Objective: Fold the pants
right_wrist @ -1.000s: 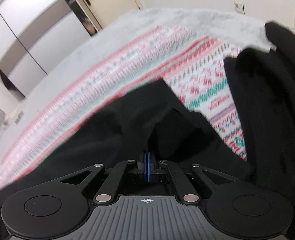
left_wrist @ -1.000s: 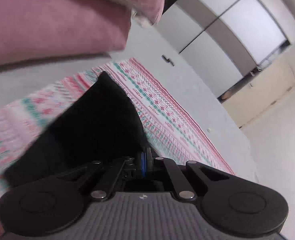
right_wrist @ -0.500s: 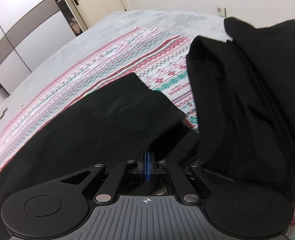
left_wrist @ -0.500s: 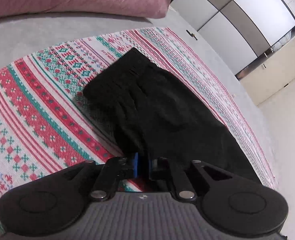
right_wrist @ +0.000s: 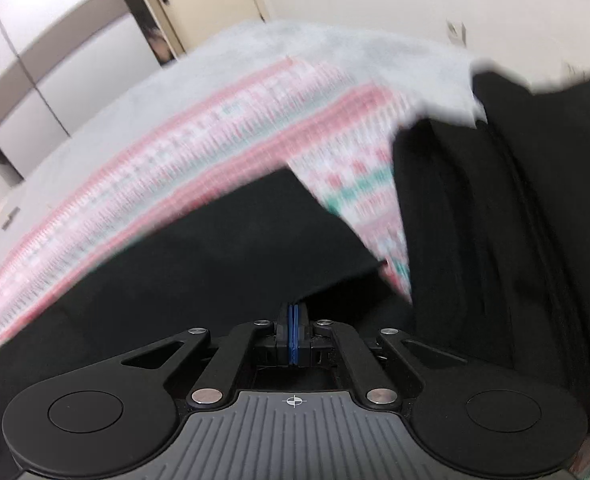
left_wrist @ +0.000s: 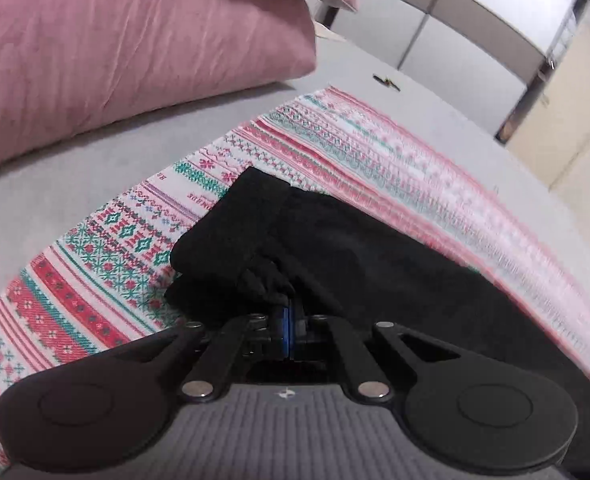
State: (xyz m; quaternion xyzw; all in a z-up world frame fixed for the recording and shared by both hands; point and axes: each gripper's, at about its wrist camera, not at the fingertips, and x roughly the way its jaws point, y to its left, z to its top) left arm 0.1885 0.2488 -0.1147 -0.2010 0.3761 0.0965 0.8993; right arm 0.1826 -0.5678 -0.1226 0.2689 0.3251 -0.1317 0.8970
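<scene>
Black pants [left_wrist: 347, 248] lie on a red, green and white patterned blanket [left_wrist: 107, 248] on a grey bed. My left gripper [left_wrist: 287, 316] is shut on a bunched edge of the pants near the waistband end [left_wrist: 231, 236], which is doubled over. In the right wrist view the pants [right_wrist: 215, 264] spread toward the left. My right gripper [right_wrist: 293, 312] is shut with the pants' near edge pinched between its blue pads. The view is blurred.
A large pink pillow [left_wrist: 115, 44] lies at the head of the bed. A second heap of black clothing [right_wrist: 515, 220] lies right of the pants. Wardrobe doors [left_wrist: 475, 40] and a door [right_wrist: 199, 4] stand beyond the bed.
My left gripper, slightly open half a second ago, has closed on the pants' edge and bunched it. My right gripper stays shut on the pants and is moving; its view has blurred.
</scene>
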